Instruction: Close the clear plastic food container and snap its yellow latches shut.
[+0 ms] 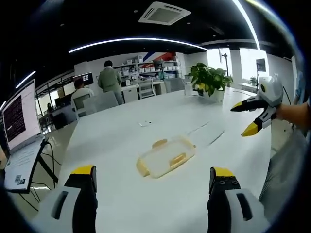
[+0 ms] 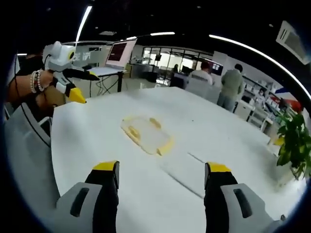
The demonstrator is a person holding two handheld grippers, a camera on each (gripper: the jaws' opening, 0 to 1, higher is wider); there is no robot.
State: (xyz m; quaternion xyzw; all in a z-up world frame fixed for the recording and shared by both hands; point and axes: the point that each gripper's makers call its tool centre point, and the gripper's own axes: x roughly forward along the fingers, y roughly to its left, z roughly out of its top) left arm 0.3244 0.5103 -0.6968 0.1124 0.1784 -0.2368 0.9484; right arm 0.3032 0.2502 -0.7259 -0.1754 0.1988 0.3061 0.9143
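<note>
I hold my left gripper [image 1: 152, 179] and right gripper [image 2: 160, 177] above the white table [image 1: 107, 141], jaws apart, both empty. The container [image 1: 166, 156] lies mid-table with its lid apparently on; next I must descend and press the yellow latches. A plant [image 1: 210, 78] stands beyond, in an office.

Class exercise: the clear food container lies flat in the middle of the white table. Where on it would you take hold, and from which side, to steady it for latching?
Probably grip the food container by a long rim edge between its yellow latches, coming from above. It lies low and flat on the table, leaving little side wall. Both tools, left and right, are open and hang well short of it.
</note>
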